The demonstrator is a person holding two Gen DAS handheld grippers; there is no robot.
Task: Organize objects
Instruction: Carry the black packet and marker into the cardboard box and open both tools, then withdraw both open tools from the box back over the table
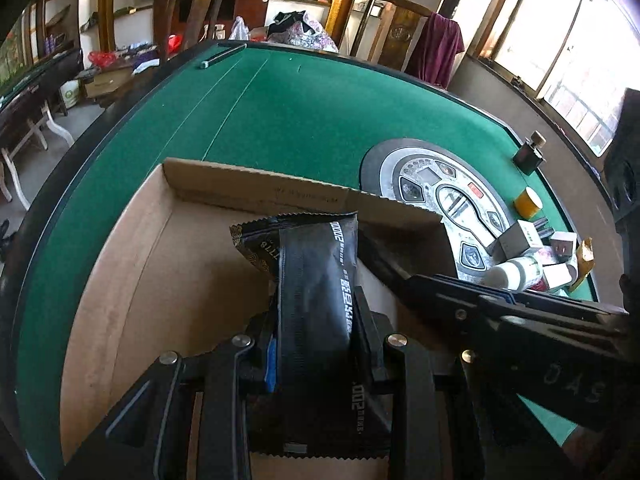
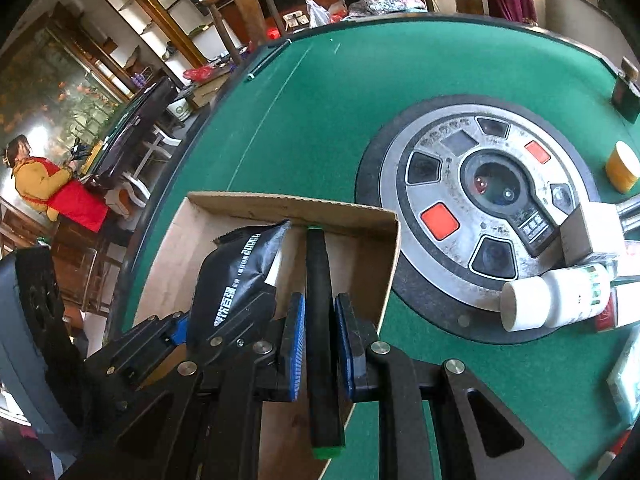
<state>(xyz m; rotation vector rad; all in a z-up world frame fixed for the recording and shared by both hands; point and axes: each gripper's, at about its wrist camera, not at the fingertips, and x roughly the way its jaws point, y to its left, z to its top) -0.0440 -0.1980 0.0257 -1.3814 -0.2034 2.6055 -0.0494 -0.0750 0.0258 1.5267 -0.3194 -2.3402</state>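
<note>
left tool [image 1: 316, 320] grips crinkly black pouch [image 1: 308, 280]; right tool [image 2: 320, 320] clamps slim black bar [image 2: 320, 300].

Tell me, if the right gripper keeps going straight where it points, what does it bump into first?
Probably the cardboard box. The right gripper is shut on a thin black bar whose far tip already nearly reaches the box's far wall, so that tip would likely hit first, though depth is hard to judge.

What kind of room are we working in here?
Likely a mahjong parlour or home game room: a green felt table with a central dice and button panel, wooden chairs around it, and wall shelving behind.
</note>
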